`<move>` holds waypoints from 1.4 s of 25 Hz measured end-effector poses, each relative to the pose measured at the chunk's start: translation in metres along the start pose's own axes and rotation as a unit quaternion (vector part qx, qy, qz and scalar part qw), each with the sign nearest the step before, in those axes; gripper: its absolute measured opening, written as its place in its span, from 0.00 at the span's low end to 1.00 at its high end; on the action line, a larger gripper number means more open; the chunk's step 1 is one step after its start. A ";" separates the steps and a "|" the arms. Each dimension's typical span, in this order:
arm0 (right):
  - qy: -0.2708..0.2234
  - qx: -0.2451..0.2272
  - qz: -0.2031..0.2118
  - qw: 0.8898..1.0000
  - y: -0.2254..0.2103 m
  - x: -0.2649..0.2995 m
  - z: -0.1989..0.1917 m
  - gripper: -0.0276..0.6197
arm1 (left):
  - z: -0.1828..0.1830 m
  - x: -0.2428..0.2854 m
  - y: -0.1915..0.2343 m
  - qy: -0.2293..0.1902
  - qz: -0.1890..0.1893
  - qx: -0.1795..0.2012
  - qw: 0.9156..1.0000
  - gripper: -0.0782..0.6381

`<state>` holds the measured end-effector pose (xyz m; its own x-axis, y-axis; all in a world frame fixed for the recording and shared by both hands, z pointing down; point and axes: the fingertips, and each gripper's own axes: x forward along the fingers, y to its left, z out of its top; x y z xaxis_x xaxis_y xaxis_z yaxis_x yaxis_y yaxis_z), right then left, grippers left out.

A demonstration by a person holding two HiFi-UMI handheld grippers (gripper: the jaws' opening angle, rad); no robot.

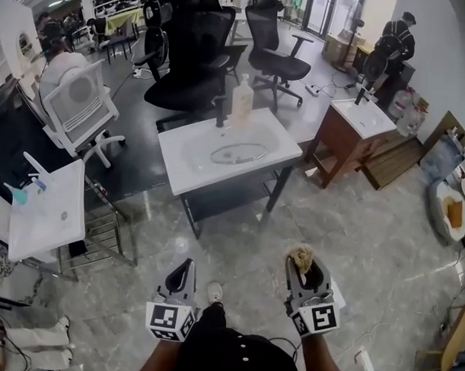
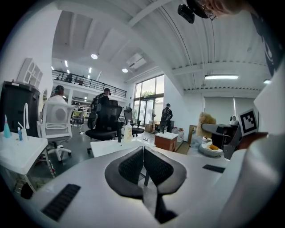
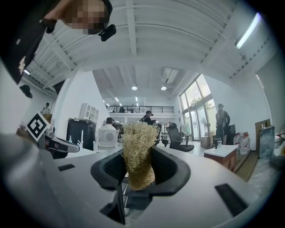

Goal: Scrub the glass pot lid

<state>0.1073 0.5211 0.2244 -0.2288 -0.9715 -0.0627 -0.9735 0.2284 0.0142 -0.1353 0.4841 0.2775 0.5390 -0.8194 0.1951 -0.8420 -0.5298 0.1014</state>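
Three white tabletops with basins: the middle tabletop (image 1: 180, 152), the left tabletop (image 1: 52, 216) and the right tabletop (image 1: 375, 121) on a brown cabinet. One glass lid (image 1: 239, 153), in the middle basin. One pump bottle (image 1: 242, 100). Three office chairs close by: a first black chair (image 1: 193, 62), a second black chair (image 1: 277, 42) and one white chair (image 1: 77, 101). Two grippers, the left gripper (image 1: 185, 264) and the right gripper (image 1: 301, 267), each with one marker cube. One straw-coloured scrub pad (image 1: 300, 255). One standing person (image 1: 396, 46) at the far right. One white shoe (image 1: 214, 293).
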 end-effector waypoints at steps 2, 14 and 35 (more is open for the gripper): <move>-0.001 -0.005 0.002 1.000 -0.003 0.016 0.004 0.28 | 0.009 0.013 0.008 -0.002 -0.002 -0.002 1.000 0.15; -0.009 -0.011 -0.005 1.000 -0.015 0.118 0.009 0.28 | 0.035 0.090 0.071 -0.006 -0.008 -0.004 1.000 0.15; 0.008 -0.013 -0.046 0.999 -0.042 0.205 -0.015 0.28 | 0.037 0.192 0.118 0.013 -0.049 -0.001 0.999 0.15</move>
<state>0.1012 0.3113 0.2255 -0.1389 -0.9891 -0.0481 -0.9899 0.1373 0.0356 -0.1309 0.2562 0.2905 0.6185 -0.7571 0.2102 -0.7850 -0.6072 0.1228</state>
